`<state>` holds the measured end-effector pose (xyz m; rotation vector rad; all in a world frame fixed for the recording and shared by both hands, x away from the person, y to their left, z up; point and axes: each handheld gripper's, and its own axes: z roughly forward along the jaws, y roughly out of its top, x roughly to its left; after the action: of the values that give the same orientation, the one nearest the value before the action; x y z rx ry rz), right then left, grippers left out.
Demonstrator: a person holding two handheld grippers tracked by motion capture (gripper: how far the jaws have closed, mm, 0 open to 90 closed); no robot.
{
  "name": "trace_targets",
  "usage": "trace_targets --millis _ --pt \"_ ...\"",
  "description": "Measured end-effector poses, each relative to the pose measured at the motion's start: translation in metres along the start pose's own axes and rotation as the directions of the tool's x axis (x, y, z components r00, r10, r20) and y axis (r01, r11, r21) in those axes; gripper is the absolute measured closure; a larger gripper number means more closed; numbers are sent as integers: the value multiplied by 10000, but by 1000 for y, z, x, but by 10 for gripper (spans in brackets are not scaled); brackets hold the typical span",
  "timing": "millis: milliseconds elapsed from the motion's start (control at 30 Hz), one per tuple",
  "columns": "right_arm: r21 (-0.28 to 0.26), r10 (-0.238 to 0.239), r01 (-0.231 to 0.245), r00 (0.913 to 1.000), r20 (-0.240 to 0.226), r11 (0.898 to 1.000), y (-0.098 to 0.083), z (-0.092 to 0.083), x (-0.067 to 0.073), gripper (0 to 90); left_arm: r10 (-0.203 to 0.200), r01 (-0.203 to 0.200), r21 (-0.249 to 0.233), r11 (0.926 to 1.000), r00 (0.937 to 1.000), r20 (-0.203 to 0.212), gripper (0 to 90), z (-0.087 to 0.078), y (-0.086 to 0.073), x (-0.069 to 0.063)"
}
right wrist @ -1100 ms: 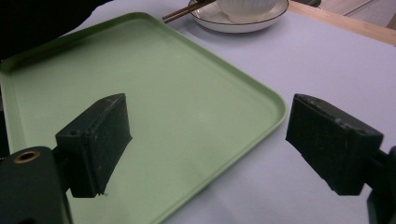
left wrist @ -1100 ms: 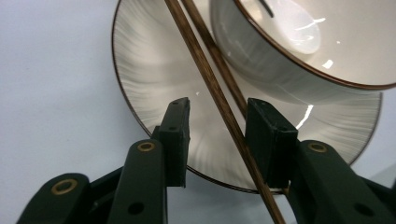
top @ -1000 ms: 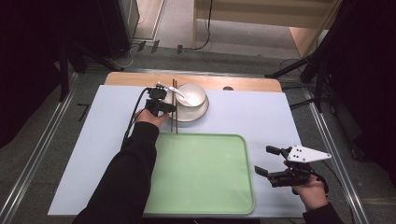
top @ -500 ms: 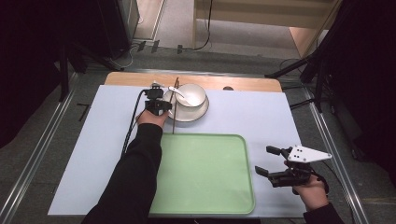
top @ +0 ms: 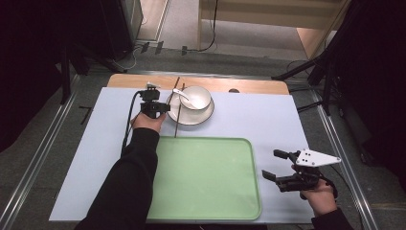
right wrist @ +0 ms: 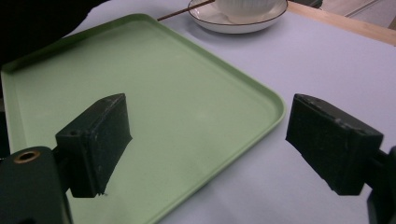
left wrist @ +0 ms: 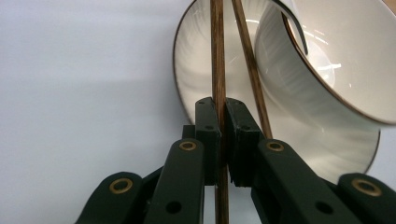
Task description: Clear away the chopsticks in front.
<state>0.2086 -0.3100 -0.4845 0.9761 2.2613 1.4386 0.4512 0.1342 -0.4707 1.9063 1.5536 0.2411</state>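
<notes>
At the saucer's (top: 191, 115) left rim, your left gripper (left wrist: 223, 126) has crept in over the last second and now pinches one chopstick (left wrist: 217, 56), so a lift looks next, while your right gripper (right wrist: 208, 144) waits open beside the tray (top: 206, 211).

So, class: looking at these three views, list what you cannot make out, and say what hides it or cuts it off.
1. High view: the left gripper's fingers are too small to judge their grip.
2. Left gripper view: the clamped chopstick's two ends are cut off by the top and bottom edges.
3. Left gripper view: the spoon is cut by the top edge.
4. Right gripper view: the bowl is cropped by the top edge.
5. High view: the tray's near left corner is hidden by the sleeve.
</notes>
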Motion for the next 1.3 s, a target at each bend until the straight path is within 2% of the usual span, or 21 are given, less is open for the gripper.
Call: trace_targets --millis 133,267,467,633,700,833,967,1100,1300 --pt "32 -21 21 10000 18 10000 0 1 0 142 -42 45 -148 9999 9999 163 858 -22 -9 10" --pt "75 -37 37 10000 34 10000 1 2 1 142 186 -181 -162 9997 9992 352 858 -44 -21 15" --pt "101 -62 61 10000 77 9999 3 2 4 142 193 -184 -141 9997 9977 655 858 -72 -50 23" --pt "104 -91 89 9999 146 9999 3 3 4 142 323 -316 -101 9994 9966 763 858 -91 -77 22" --pt "123 -100 99 9998 153 9999 3 3 3 142 348 -343 -73 9994 9969 710 858 -96 -84 22" --pt "88 -110 109 9999 118 9999 4 3 4 142 170 -175 49 9998 9961 869 858 -106 -105 21" --pt "26 -188 187 9998 54 9998 6 4 4 142 -199 183 161 9997 9945 1028 857 -116 -125 20" --pt "1 -232 232 9997 -16 9997 7 5 4 142 -349 306 394 9988 9929 1133 857 -125 -144 14" --pt "-36 -265 265 9996 -68 9996 9 6 4 142 -526 455 807 9957 9948 876 855 -130 -171 9"
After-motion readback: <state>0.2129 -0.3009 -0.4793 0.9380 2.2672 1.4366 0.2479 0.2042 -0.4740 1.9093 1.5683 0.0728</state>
